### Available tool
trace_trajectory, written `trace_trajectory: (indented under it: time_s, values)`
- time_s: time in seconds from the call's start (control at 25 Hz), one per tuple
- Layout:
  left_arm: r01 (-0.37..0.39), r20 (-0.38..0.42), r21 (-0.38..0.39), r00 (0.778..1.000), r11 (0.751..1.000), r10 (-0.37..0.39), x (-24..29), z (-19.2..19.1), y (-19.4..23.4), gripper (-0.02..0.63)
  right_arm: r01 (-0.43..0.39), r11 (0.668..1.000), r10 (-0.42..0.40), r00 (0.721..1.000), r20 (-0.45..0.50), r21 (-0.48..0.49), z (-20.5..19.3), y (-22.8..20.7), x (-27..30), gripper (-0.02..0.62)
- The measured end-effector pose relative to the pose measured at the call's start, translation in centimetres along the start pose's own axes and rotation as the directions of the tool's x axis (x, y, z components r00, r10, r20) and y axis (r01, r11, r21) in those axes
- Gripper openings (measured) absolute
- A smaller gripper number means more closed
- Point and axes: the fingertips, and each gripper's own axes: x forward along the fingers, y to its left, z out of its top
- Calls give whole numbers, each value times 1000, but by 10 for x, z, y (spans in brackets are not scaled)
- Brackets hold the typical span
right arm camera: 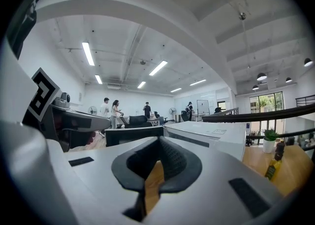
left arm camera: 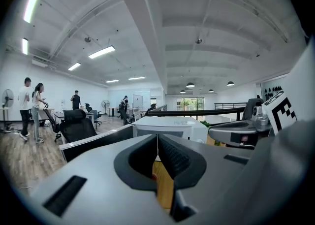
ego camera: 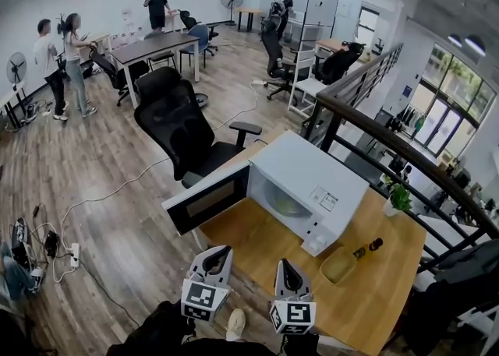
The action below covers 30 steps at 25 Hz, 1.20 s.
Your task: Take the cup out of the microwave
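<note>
Microwave (ego camera: 312, 179): on the table (ego camera: 390, 284), door (ego camera: 207, 206) swung open.
Cavity: holds a pale round shape (ego camera: 285, 203); I cannot tell whether it is the cup.
Yellow-green bowl (ego camera: 339, 265): beside the microwave, apparently empty.
My left tongs (left arm camera: 157, 138): clenched, nothing between.
My right tongs (right arm camera: 158, 140): clenched, nothing between.

- left gripper (ego camera: 217, 255): light grey moulded shell with black inner faces, carrying a white cube (ego camera: 200, 298) printed with black square markers
- right gripper (ego camera: 287, 267): same grey shell, same marker cube (ego camera: 293, 315)
- black ribbed pads (left arm camera: 173, 157), dark slots (left arm camera: 64, 195) in the shell
- person wears dark clothing (ego camera: 156, 335)
</note>
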Motion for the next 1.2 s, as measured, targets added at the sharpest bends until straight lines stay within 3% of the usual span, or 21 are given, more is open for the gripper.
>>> trace_trajectory:
  time_s: [0.36, 0.88, 1.2]
  values:
    - [-5, -18, -10, 1000, 1000, 5, 72, -2, 16, 28, 1, 1000, -1, 999, -35, -7, -9, -44, 59, 15]
    - [-5, -23, -13, 1000, 1000, 5, 123, 3, 18, 28, 12, 1000, -12, 999, -43, 7, -12, -78, 96, 15]
    - [48, -50, -6, 998, 999, -48, 161, -5, 43, 28, 74, 997, -71, 995, -67, 36, -25, -85, 129, 15]
